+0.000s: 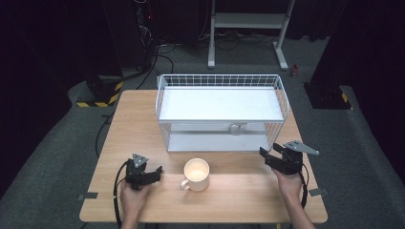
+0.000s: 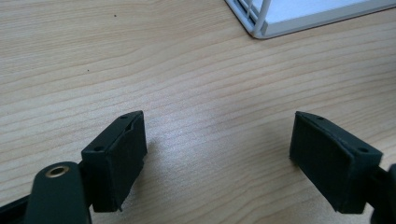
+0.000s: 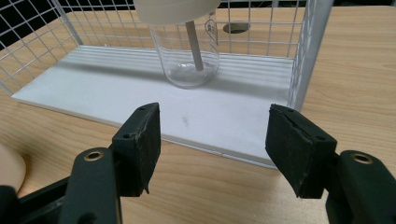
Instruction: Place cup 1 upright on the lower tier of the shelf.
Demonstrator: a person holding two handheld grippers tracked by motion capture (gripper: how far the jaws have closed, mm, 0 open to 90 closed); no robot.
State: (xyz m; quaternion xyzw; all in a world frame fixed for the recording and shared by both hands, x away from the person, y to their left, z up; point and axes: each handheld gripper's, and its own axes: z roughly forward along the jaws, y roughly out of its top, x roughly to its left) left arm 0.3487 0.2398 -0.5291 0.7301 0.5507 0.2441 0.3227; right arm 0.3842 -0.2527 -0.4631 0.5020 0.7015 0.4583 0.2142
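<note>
Resting low on the wooden table (image 1: pixel 119 119) at the left, the left gripper (image 1: pixel 154 172) is held in the person's left hand (image 1: pixel 132 198), with its cable looped beside the wrist. In the left gripper view its jaws stand apart over bare wood grain, nothing between the pads (image 2: pixel 116 163), and a corner of the white wire rack (image 2: pixel 261 23) is seen at the upper right.

Just right of that gripper, near the table's front middle, a cream mug (image 1: pixel 196 174) is stood upright, its handle turned toward the left gripper; it is touched by neither gripper.

Behind the mug the wire rack (image 1: pixel 162 95) is placed across the table's far half, with a white shelf on top and a white base board below. On the base board, under the shelf, a clear glass jar (image 3: pixel 190 60) is seen upright through the open front, a thin stick leaning inside it.

At the right, the right gripper (image 1: pixel 268 156) is held in the right hand (image 1: pixel 290 183) just off the rack's front right corner. Its jaws are parted and empty, aimed at the base board, with the jar well beyond the pads (image 3: pixel 140 149).
</note>
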